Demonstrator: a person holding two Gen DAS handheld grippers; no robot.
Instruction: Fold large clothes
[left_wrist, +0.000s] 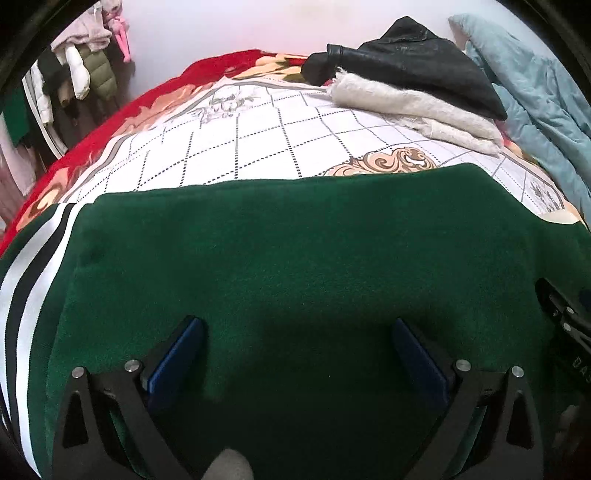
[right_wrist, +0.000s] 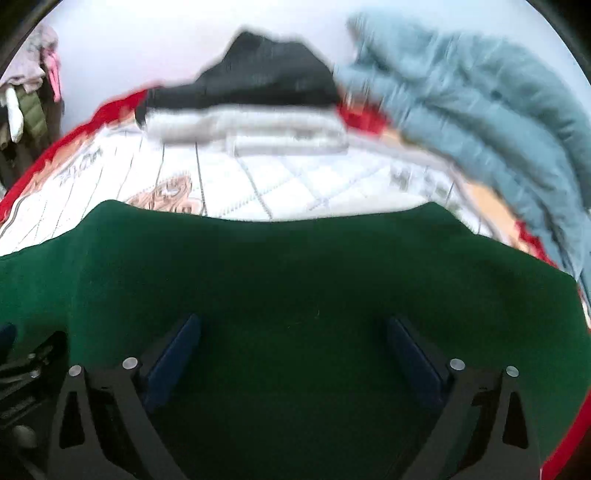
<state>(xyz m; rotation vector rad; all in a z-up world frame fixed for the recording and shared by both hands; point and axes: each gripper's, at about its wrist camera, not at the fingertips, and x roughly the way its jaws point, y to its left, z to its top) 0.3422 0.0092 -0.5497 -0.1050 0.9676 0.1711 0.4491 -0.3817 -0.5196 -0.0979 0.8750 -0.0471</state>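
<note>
A bed (left_wrist: 258, 125) with a checked cover fills the room. A green garment (left_wrist: 295, 258) lies flat across its near end (white stripes on one edge). At the far end sit a blue quilt (left_wrist: 535, 92) and a black jacket (left_wrist: 413, 62) on a cream sweater (left_wrist: 413, 107). The left gripper (left_wrist: 297, 328) and the right gripper (right_wrist: 293, 325) hover over the green cloth, jaws wide, holding nothing.

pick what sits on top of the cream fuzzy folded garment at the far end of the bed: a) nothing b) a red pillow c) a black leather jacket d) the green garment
c: the black leather jacket lies on the cream fuzzy garment, while the green garment is spread nearer, under the claws.
</note>
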